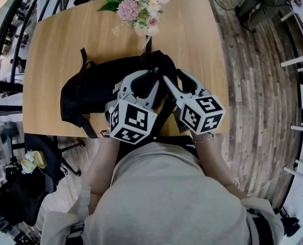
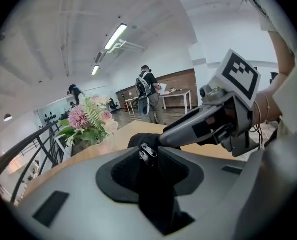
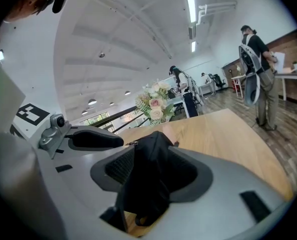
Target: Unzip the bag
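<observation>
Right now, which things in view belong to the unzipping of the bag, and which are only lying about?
Belong to the job: black backpack; its zipper pulls; left gripper and right gripper, each with bag fabric between its jaws.
Just lying about: flower bouquet beyond the backpack; wooden table, only a support; person standing in the background.

We are in an open-plan office: a wooden table (image 1: pixel 54 50), white desks (image 2: pixel 177 94), an office chair (image 1: pixel 49 157), strip lights (image 2: pixel 116 36) overhead.
</observation>
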